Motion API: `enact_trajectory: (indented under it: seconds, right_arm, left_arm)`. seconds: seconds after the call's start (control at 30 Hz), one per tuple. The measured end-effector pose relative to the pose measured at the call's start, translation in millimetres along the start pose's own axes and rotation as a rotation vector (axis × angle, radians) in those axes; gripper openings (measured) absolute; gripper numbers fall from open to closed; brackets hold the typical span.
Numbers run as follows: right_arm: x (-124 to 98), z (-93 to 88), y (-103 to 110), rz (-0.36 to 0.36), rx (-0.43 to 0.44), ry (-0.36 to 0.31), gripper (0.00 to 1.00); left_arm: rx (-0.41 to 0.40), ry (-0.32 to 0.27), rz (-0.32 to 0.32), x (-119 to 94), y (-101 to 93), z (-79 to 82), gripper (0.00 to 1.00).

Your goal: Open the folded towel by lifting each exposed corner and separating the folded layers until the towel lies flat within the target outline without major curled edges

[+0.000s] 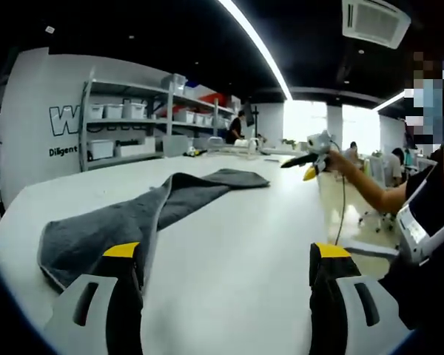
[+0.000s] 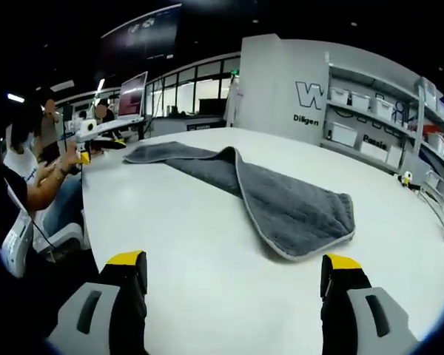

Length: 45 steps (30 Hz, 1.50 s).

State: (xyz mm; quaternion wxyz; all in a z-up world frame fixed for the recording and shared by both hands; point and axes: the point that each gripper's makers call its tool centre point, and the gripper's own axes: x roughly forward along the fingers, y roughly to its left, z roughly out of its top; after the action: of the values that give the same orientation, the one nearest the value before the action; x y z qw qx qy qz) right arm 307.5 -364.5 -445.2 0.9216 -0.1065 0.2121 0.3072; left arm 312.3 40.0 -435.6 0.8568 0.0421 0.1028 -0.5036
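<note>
- Left tongs (image 1: pixel 226 255) at the bottom of the left gripper view: yellow-tipped jaws spread wide, nothing between them, hovering over the white bench (image 1: pixel 229 244).
- Right tongs (image 2: pixel 233 266) at the bottom of the right gripper view, same story: jaws wide apart, holding nothing.
- Just beyond the left tongs' left jaw lies the grey towel (image 1: pixel 126 222), folded lengthwise, stretching from lower left toward frame centre.
- In the right gripper view the towel (image 2: pixel 281 200) runs from centre right up to the upper left, one long edge doubled over.
- Far right of the left gripper view, a person's outstretched arm (image 1: pixel 370 188) is raised above the bench.
- Shelving (image 1: pixel 133 126) with bins stands at the back.
</note>
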Motion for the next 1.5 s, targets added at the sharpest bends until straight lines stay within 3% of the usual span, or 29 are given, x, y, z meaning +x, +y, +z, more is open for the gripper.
enact_trajectory:
  seconds: [0.63, 1.13, 1.4, 1.5]
  right_arm:
    - [-8.9, -3.7, 18.5, 0.004, -0.012, -0.014, 0.99]
    - [-11.9, -1.2, 30.2, 0.013, -0.032, -0.018, 0.99]
    - [-8.1, 1.5, 33.7, 0.023, -0.040, -0.017, 0.99]
    - [-7.5, 3.0, 34.5, 0.029, -0.039, -0.023, 0.99]
  left_arm:
    - [0.004, 0.045, 0.049, 37.9, 41.4, 15.6, 0.87]
    - [0.026, 0.110, 0.071, 69.4, 55.3, 11.4, 0.86]
    - [0.036, 0.151, 0.134, 90.3, 76.6, 8.0, 0.79]
    - [0.059, 0.179, 0.193, 95.0, 89.5, 4.6, 0.71]
